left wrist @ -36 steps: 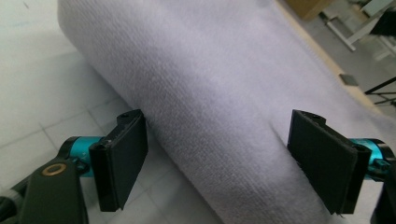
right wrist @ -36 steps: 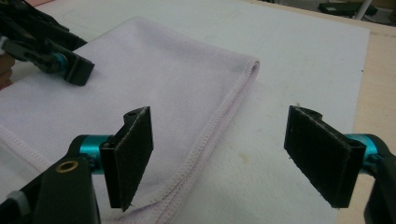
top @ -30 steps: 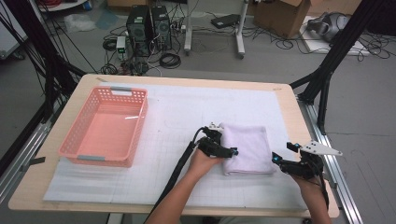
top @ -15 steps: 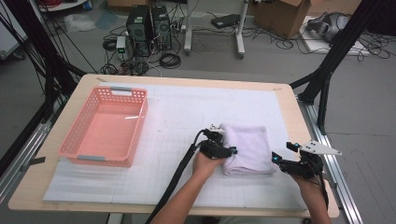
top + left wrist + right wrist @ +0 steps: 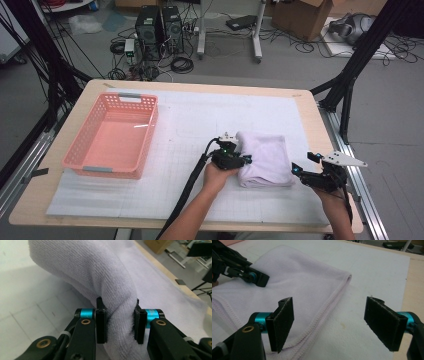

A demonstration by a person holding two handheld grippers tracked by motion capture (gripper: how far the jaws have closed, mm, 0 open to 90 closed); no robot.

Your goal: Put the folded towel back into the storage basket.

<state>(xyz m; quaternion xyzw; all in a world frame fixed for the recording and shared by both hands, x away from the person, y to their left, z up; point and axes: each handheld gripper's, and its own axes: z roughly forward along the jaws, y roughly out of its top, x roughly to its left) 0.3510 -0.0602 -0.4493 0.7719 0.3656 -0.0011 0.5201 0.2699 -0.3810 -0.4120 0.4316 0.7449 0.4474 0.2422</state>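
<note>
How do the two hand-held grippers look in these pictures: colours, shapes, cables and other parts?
The left gripper is black, with flat black pads, turquoise metal sleeves and brass-coloured rivets; a thick black cable trails from it. The right gripper has the same black body, turquoise sleeves and wedge-shaped black pads, and carries a grey three-cornered plate on top. The forearms are bare, without sleeves.

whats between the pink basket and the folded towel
Only bare white mat on the table: in the high view nothing stands between the pink basket and the towel, apart from the left gripper pinching the towel's near-left edge.

Grey floor, tangled cables
</note>
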